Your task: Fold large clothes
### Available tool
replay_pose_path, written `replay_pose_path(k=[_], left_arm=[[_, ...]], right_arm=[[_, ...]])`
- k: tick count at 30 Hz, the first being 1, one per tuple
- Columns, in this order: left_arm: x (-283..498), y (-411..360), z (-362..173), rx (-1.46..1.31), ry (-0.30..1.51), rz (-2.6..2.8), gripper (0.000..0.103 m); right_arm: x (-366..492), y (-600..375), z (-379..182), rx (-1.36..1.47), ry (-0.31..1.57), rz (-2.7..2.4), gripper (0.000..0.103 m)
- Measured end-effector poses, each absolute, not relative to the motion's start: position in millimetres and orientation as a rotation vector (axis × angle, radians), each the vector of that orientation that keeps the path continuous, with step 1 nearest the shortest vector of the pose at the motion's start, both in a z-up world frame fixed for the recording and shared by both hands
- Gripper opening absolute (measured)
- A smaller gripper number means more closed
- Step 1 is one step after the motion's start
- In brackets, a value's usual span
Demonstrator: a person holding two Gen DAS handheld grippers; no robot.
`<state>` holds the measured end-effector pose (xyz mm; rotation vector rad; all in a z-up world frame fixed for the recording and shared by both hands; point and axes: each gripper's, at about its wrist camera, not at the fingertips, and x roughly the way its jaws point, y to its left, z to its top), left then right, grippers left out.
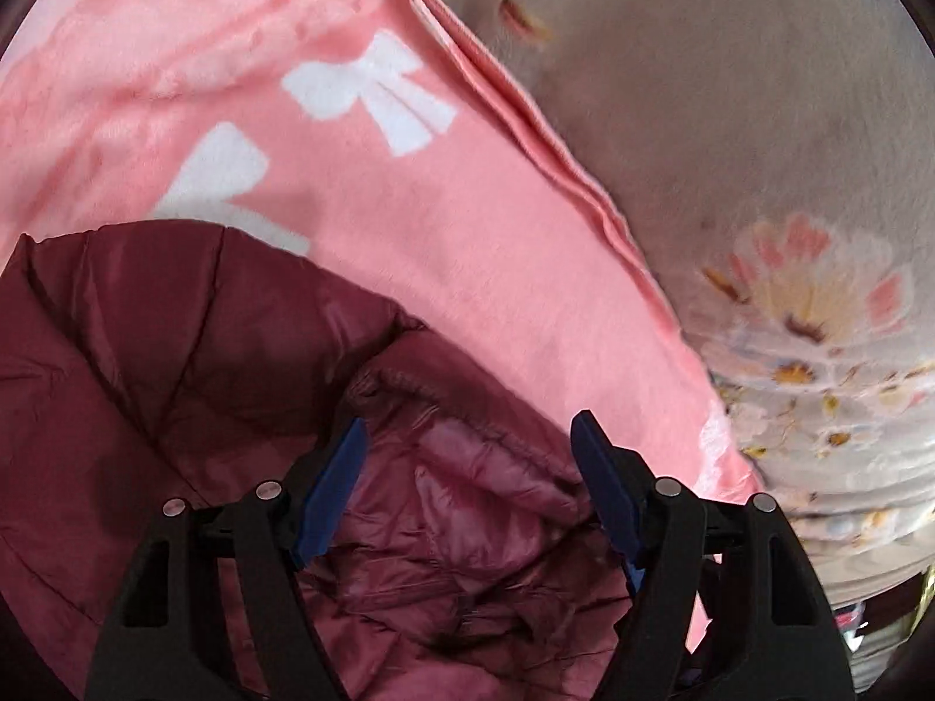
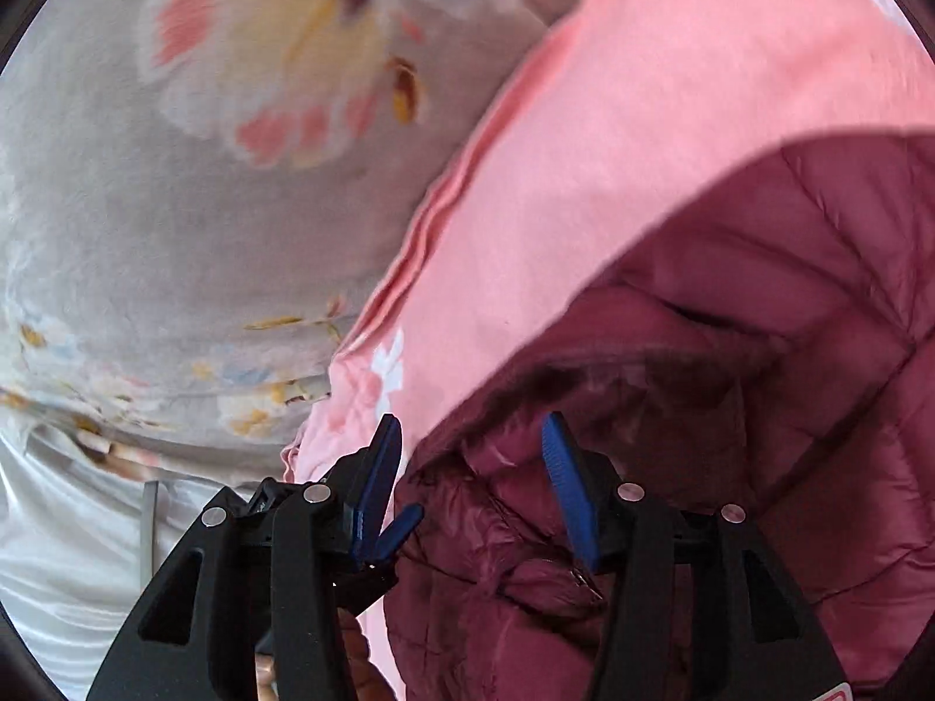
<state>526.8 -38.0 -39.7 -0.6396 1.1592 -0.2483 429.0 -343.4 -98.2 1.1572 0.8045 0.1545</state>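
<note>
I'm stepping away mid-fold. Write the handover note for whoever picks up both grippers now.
Left gripper: open, holding nothing, above the maroon puffer jacket.
Right gripper: open, holding nothing, over the jacket's edge.
Jacket lies bunched on the pink blanket, which lies on the floral bedspread.
Done: jacket appears partly folded over; how far is unclear.
Left: regrip, finish the fold, flatten.
</note>
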Motion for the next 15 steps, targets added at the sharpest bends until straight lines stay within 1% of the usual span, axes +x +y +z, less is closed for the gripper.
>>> replay_pose_path(k=[2, 4, 6, 7, 8, 10, 12, 15], left_arm=[[531, -40, -46, -0.634, 1.173, -0.243, 0.070], [537, -34, -54, -0.688, 1.184, -0.227, 0.068], [544, -33, -63, -0.706, 1.205, -0.211, 0.056], [545, -33, -66, -0.696, 1.212, -0.206, 0.040], [546, -33, -68, -0.677, 1.218, -0.208, 0.024], [541, -40, -69, -0.588, 1.235, -0.241, 0.008], [531, -47, -67, -0.450, 1.222, -0.258, 0.007], [519, -54, -73, -0.332, 1.213, -0.255, 0.007]], right_arm=[[432, -346, -102, 1.166, 0.797, 0.114, 0.051], [436, -350, -105, 1.184, 0.791, 0.093, 0.051], [440, -351, -105, 1.146, 0.792, 0.068, 0.038], [442, -350, -103, 1.104, 0.806, 0.069, 0.020], [443, -347, -101, 1.055, 0.824, 0.075, 0.009], [435, -340, -95, 0.916, 0.854, 0.068, 0.005], [428, -332, -93, 0.753, 0.891, 0.052, 0.004], [431, -322, -104, 0.606, 0.947, 0.012, 0.004]])
